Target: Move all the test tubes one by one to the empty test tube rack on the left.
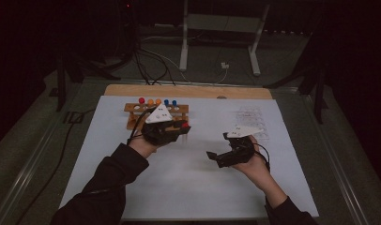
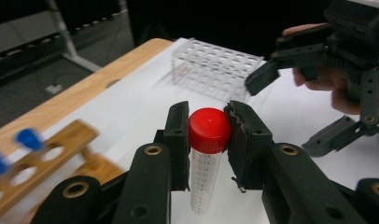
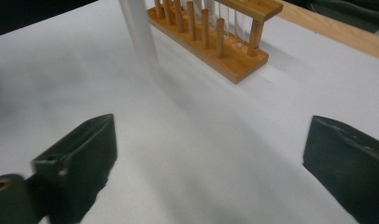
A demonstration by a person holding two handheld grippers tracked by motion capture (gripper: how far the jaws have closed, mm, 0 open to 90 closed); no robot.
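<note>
The counter (image 1: 198, 187) carried a white sheet beneath both tools. The wooden tube rack (image 1: 132, 108) stood just behind the left tool (image 2: 207, 140), holding tubes with red, orange and blue caps. A clear plastic rack (image 2: 211, 70) stood ahead of the left tool in its own view, and behind the right tool (image 1: 216, 151) in the high view. The left tool was clamped on a red-capped centrifuge tube (image 2: 205, 161), gripping it at the cap, upright, clear of the wooden rack. The right tool's jaws stood wide apart with nothing between them, near the left tool but not touching it.
</note>
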